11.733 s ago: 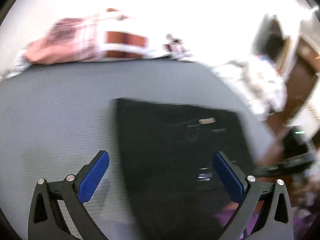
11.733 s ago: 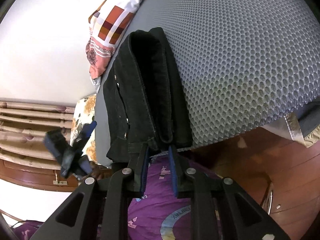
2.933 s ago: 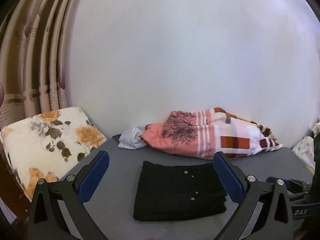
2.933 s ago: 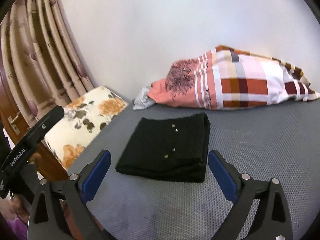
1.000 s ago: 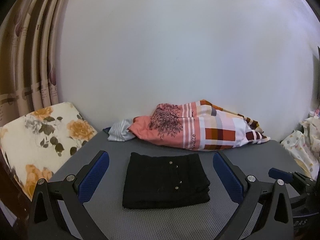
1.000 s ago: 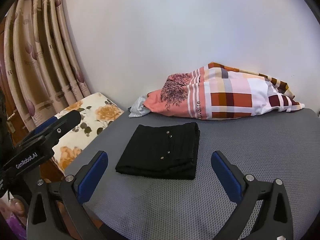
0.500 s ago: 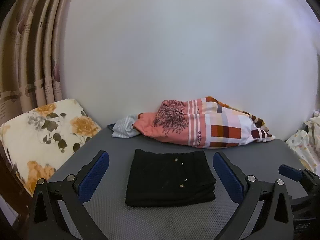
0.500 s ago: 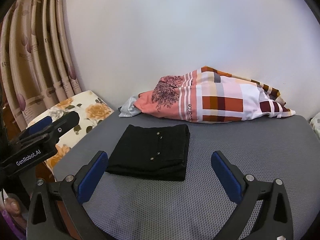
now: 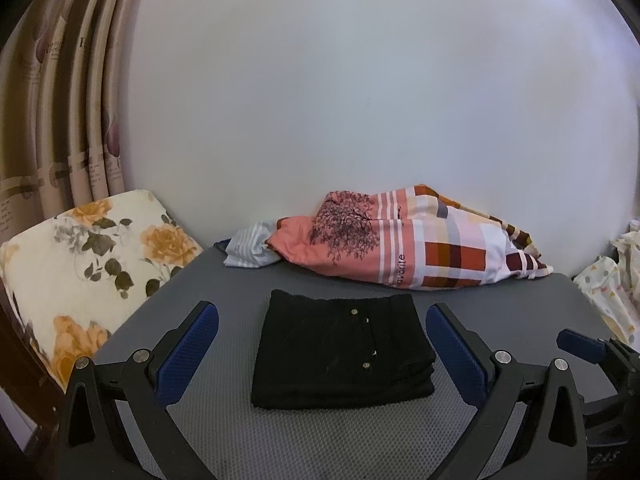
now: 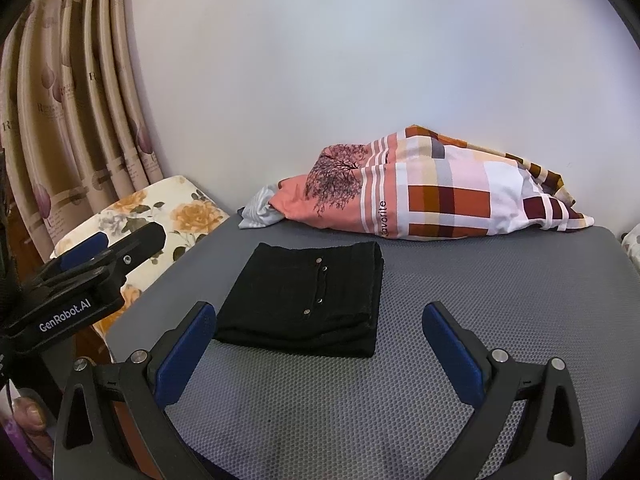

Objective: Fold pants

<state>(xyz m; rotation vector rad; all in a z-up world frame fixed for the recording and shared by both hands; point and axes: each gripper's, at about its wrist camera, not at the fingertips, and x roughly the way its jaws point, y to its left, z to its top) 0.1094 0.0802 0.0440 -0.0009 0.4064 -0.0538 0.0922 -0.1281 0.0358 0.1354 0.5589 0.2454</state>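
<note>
The black pants (image 9: 340,348) lie folded into a flat rectangle on the grey mesh mattress (image 9: 320,440), metal buttons facing up. They also show in the right wrist view (image 10: 308,296). My left gripper (image 9: 320,356) is open and empty, held back from the near edge of the pants. My right gripper (image 10: 320,352) is open and empty, to the right of the pants and short of them. The left gripper's body (image 10: 84,280) shows at the left of the right wrist view.
A pink and orange checked pillow (image 9: 404,248) lies against the white wall behind the pants. A floral cushion (image 9: 80,264) sits at the mattress's left edge, with curtains (image 10: 72,120) behind it. Patterned cloth (image 9: 616,280) lies at the far right.
Both grippers have shifted slightly, with the pants staying still on the mattress. Both stay open and empty.
</note>
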